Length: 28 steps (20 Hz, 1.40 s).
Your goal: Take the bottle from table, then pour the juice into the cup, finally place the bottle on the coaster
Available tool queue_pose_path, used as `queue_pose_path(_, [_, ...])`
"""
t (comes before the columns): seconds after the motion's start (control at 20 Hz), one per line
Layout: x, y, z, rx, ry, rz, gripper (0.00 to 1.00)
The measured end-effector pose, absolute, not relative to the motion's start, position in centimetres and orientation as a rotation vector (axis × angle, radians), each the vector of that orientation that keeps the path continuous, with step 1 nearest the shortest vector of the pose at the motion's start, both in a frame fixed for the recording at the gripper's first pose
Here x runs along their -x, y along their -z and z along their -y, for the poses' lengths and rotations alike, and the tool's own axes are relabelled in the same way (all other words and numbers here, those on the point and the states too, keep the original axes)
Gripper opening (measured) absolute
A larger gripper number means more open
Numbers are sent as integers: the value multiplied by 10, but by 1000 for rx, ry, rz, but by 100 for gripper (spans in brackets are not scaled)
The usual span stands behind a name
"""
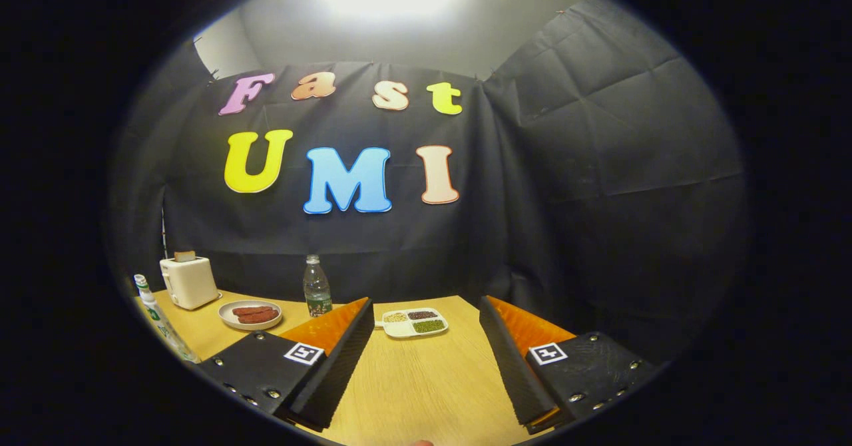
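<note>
My gripper (426, 306) is open over the wooden table (413, 386), with only bare tabletop between its fingers. A clear plastic bottle (317, 287) with a pale cap and a green label stands upright at the table's back, just beyond the left finger (333, 353). A second clear bottle (158, 319) with a white cap and green print leans at the table's left side, far to the left of the fingers. I cannot make out a cup or a coaster.
A white toaster (190, 281) with a slice in it stands at the back left. Beside it lies a plate (250, 315) of sausages. A white divided dish (414, 323) of grains sits ahead, between the fingertips. Black cloth walls close off the table's back and right.
</note>
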<state>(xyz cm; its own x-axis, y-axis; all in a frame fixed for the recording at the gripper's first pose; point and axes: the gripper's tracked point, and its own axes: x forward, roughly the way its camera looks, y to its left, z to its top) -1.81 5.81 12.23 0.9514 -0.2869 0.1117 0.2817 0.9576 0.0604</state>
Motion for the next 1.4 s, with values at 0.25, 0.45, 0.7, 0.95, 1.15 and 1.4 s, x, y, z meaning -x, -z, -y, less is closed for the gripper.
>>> queue_pose_path(0.25, [43, -148, -138, -40, 254, 136, 96])
queue_pose_path(0.45, [46, -162, -223, -22, 139, 166, 96])
queue_pose_path(0.7, [47, -157, -326, -2, 9, 159, 97])
queue_pose_path(0.95, [45, -141, -418, 25, -119, 155, 97])
queue_pose_path(1.15, [32, -110, -464, 106, -158, 101, 97])
queue_pose_path(1.4, [10, -66, -494, 108, -159, 21, 97])
